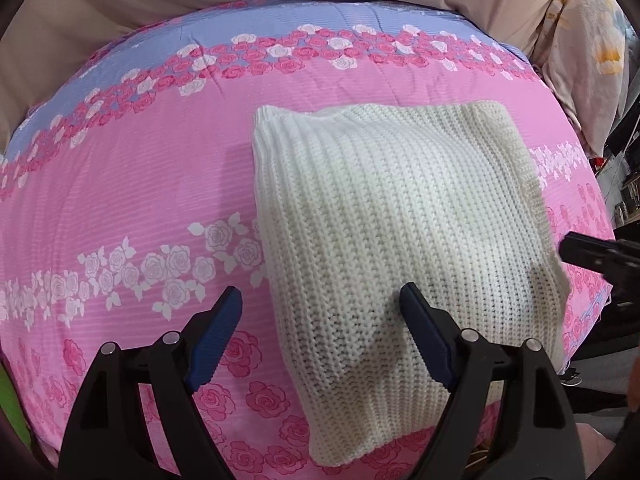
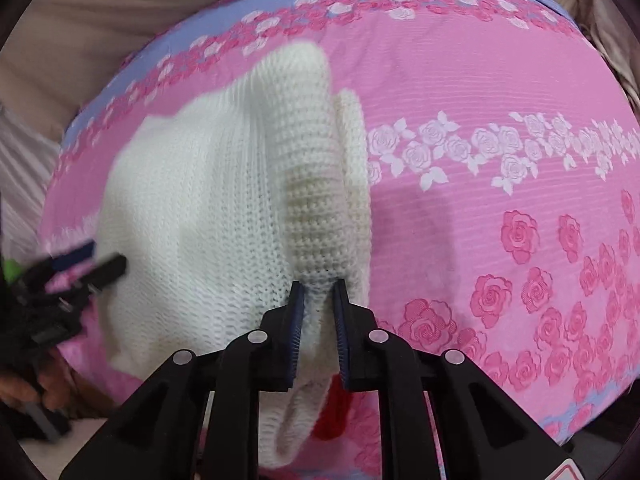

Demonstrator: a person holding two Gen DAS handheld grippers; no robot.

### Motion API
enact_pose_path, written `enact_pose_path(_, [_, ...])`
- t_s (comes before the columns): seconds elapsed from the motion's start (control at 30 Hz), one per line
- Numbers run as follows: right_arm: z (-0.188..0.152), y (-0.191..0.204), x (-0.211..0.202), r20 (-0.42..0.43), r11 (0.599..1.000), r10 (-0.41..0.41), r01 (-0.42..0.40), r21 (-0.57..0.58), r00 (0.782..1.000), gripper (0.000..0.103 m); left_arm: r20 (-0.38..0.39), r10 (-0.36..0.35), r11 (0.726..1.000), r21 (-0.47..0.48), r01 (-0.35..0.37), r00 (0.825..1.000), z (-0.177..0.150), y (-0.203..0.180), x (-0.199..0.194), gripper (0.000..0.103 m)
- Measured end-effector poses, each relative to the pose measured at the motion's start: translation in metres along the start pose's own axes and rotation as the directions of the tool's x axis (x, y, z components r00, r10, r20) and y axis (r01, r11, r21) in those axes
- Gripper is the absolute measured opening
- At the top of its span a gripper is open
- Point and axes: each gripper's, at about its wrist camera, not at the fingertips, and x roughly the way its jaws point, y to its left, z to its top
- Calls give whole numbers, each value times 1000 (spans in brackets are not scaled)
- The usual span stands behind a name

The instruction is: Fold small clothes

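Note:
A white knitted garment [image 1: 400, 220] lies folded into a rough rectangle on the pink rose-patterned bed cover [image 1: 120, 200]. My left gripper [image 1: 320, 312] is open above the garment's near left edge, one finger over the cover and one over the knit, holding nothing. My right gripper [image 2: 318, 292] is shut on the garment's ribbed right edge [image 2: 312, 184], which stands up as a raised fold. The right gripper's tip shows at the far right of the left wrist view [image 1: 588, 252]. The left gripper shows blurred at the left of the right wrist view [image 2: 80, 268].
Beige bedding [image 1: 120, 12] lies behind the cover. A flowered pillow [image 1: 592, 48] sits at the far right. The bed's edge runs along the right side, with dark clutter [image 1: 624, 168] beyond. A hand [image 2: 44, 384] shows at lower left of the right wrist view.

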Motion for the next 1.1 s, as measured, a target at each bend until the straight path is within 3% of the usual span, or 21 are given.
enact_pose_path(0.13, [-7,25,-33,6,994,22,-21,-109,1000,13,-6,-3,1000,21,3,1000,-2,-4,-6,79])
enact_pose_path(0.27, [-23,45,-14,-75,983,36,-49,-179,997,13,-36,27,998,61,-25,999,-10,-2,-2,79])
enact_pose_path(0.37, [-32,45,7,-84,973,-69,49,-226,994,8,-88,23,996,83,-16,996,-27,10,8,81])
enact_pose_path(0.43, [-38,24,16,-97,978,-98,78,-192,990,0,-122,29,996,93,-17,992,-38,14,16,82])
enact_pose_path(0.57, [-42,-6,29,-125,996,-7,-5,-92,992,0,-138,11,998,69,-2,990,-43,20,23,83])
enact_pose_path(0.67, [-35,4,21,-124,995,-15,2,-100,992,0,-90,-20,998,54,25,996,-33,21,-1,82])
enact_pose_path(0.73, [-28,8,-2,-71,997,25,-31,-77,997,2,-32,-84,996,36,85,996,-24,25,-22,86])
enact_pose_path(0.8, [-19,5,-28,23,999,28,-27,-46,999,25,16,-177,984,-29,177,984,-13,33,-30,92])
enact_pose_path(0.83, [-14,0,-37,74,1000,9,-7,-27,997,57,31,-229,970,-77,230,973,-6,38,-27,93])
enact_pose_path(0.87, [-10,-5,-41,114,1000,8,-7,-12,993,74,28,-266,956,-120,268,963,1,41,-19,93])
enact_pose_path(0.97, [7,-21,-17,86,998,58,-61,31,995,75,-11,-330,915,-250,317,944,15,48,20,93])
enact_pose_path(1.1, [11,-34,34,-36,980,166,-161,114,985,75,-17,-360,894,-292,340,933,17,45,49,93])
